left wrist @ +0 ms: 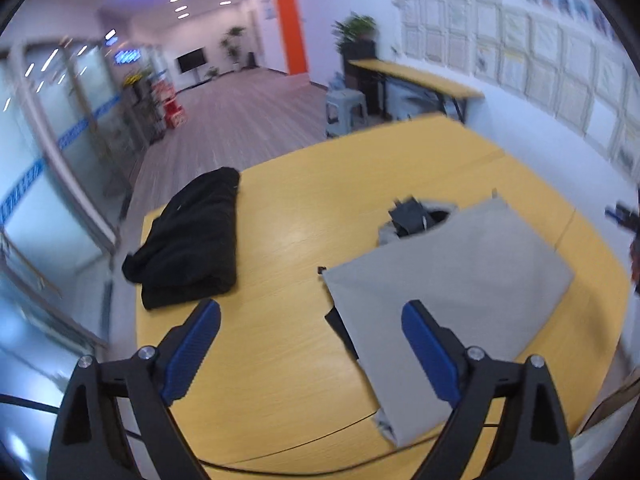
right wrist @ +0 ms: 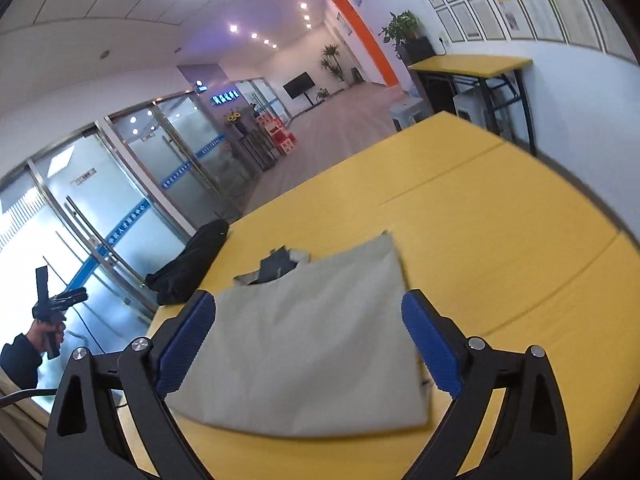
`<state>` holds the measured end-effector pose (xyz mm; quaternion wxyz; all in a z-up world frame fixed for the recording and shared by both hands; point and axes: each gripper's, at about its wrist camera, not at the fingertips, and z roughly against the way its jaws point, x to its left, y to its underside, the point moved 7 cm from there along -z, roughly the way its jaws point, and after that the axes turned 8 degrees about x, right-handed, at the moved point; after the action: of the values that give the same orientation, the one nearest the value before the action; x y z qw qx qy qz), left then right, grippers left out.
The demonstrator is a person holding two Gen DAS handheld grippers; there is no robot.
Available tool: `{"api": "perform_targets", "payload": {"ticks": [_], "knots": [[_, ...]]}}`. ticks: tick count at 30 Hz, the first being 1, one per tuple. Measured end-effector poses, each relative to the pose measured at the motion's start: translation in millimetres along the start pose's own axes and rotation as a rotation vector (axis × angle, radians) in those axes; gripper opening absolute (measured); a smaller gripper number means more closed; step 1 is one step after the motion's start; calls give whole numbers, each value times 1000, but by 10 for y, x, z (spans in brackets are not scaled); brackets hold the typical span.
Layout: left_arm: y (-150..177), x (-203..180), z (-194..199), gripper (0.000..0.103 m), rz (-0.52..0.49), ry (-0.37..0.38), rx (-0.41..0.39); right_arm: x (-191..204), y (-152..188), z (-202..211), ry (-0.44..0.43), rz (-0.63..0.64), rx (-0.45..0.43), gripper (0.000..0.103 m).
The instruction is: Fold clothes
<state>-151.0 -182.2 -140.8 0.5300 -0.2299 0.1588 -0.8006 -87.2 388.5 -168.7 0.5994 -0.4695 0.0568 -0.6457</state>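
A grey garment [left wrist: 452,292], folded into a flat rectangle with a dark collar at its far end, lies on the yellow table [left wrist: 288,240]. My left gripper [left wrist: 312,344] is open and empty above the table, just left of the garment. It also shows from outside in the right wrist view [right wrist: 56,300], held up off the table's left side. My right gripper [right wrist: 308,340] is open and empty, hovering over the grey garment [right wrist: 316,344]. A folded black garment [left wrist: 192,240] lies at the table's left edge, also seen in the right wrist view [right wrist: 192,264].
A second yellow table [left wrist: 416,76] stands against the white wall at the back, with a plastic stool [left wrist: 346,110] beside it. Glass doors [right wrist: 120,208] run along the left. A thin cable [left wrist: 320,468] crosses the near table edge.
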Motion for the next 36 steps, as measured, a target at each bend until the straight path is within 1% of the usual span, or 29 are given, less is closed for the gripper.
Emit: {"api": "perform_targets", "payload": {"ticks": [1,3,5,7,9,11,13,14,17,19,20,21,22,25,26,27,28,29,30,31,32,33,36], "knots": [[-36,-207,-88,95,-65,-8,20,37,165,-100,-20,-22,10,96],[-72,-700,-348,95,-206,4,53,114,501,-313,-59,-65,33,96],[-49,-1200,-650,95,-351,43,87,197,826,-589,-52,-70,65,96],[-3,-1664,-979,95,-498,85,123,197,1074,-869,-62,-121,98,96],[-16,-1972,-1298,95,-588,114,139,129,1287,-1057,-22,-173,138,94],[-83,-2169,-1590,94,-627,162,143,60,1500,-1241,20,-226,179,91],[-178,-2322,-1898,94,-657,227,130,-62,1666,-1041,21,-351,118,91],[-213,-2397,-2048,94,-677,257,122,-126,1749,-935,21,-414,85,93],[-240,-2617,-2569,92,-763,312,122,-352,2025,-738,76,-611,42,97],[-232,-2704,-2922,91,-792,338,164,-438,2021,-805,99,-647,30,97],[-252,-2737,-3021,91,-785,377,169,-480,2016,-840,110,-664,24,96],[-295,-2758,-3085,92,-767,426,157,-523,2012,-876,121,-681,18,96],[-330,-2778,-3125,94,-760,458,143,-553,1931,-926,122,-693,6,96],[-395,-2836,-3176,98,-770,496,102,-647,1685,-1080,120,-739,-33,96],[-401,-2851,-3182,98,-776,499,99,-675,1617,-1134,119,-748,-39,90],[-407,-2865,-3188,99,-781,502,95,-705,1574,-1177,137,-744,-28,77],[-413,-2880,-3194,99,-787,505,92,-734,1532,-1218,156,-739,-16,68],[-422,-2892,-3200,99,-784,507,89,-764,1489,-1259,174,-734,-4,44],[-432,-2910,-3202,99,-768,509,85,-780,1422,-1189,170,-724,-27,27],[-435,-2947,-3194,99,-750,511,78,-796,1352,-1110,164,-713,-52,20],[-433,-2997,-3180,99,-734,512,69,-811,1283,-1032,157,-703,-77,9],[-425,-3071,-3158,99,-721,516,62,-790,1171,-952,165,-660,-89,7],[-423,-3404,-3080,99,-690,518,46,-630,814,-688,198,-479,-101,5]]}}
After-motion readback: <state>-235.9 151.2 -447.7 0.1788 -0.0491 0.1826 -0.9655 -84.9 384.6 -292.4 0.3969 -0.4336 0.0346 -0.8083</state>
